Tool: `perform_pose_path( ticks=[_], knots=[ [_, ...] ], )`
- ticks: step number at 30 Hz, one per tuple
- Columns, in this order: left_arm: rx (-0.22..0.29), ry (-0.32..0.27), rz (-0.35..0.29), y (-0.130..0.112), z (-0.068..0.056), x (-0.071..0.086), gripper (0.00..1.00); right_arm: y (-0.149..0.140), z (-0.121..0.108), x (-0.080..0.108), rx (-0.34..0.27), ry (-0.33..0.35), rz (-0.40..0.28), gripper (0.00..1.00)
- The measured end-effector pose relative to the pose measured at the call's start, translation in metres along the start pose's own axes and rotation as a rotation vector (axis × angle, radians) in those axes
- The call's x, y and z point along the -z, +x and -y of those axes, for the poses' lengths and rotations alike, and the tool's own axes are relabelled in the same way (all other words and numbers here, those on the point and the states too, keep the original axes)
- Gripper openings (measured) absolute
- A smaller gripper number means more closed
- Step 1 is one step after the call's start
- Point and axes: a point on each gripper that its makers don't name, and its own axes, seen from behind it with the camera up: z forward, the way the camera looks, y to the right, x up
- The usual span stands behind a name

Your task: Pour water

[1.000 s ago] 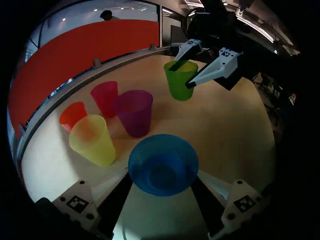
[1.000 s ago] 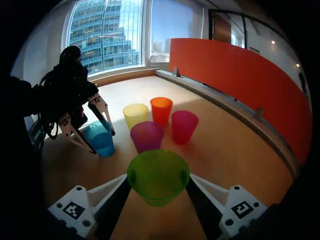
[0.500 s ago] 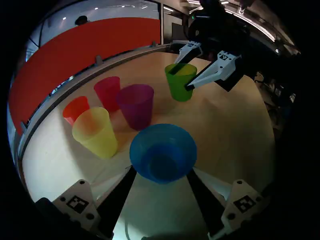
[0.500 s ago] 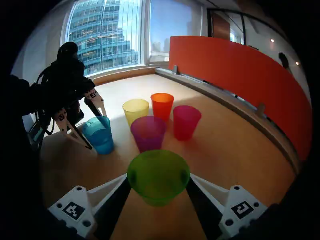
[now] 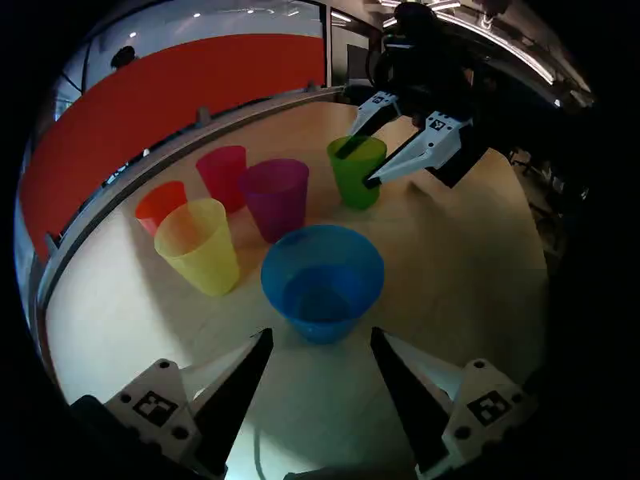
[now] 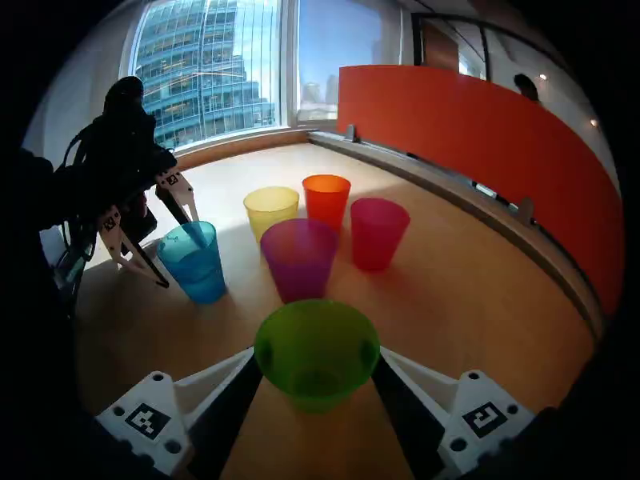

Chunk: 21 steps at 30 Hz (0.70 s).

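Am seeing left gripper (image 5: 320, 332) gaping wide, gripping nothing; blue cup (image 5: 322, 280) standing at frame centre on table (image 5: 464, 256), just beyond tips. Right gripper (image 6: 316, 360) pinching green cup (image 6: 317, 344), lower centre. Am planning: lifting green cup level, tipping slowly over blue rim.

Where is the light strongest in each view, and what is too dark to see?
Right gripper view: daylight from the window is strongest; whatever holds the left gripper is a dark silhouette against it. Left gripper view: dimmer, ceiling lights glare at the top; behind the right gripper all is nearly black.
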Motion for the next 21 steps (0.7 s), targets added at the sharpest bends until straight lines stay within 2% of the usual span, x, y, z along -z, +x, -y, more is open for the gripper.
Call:
perform_pose_path(
  ticks=[11,21],
  knots=[
    [0.019,0.005,-0.007,-0.005,0.0,0.009,0.91,-0.006,0.0,-0.003,0.002,-0.004,0.01,0.91],
    [0.012,0.011,-0.008,-0.006,-0.001,0.012,0.91,-0.012,0.001,-0.003,-0.003,-0.011,0.026,0.91]
  ],
)
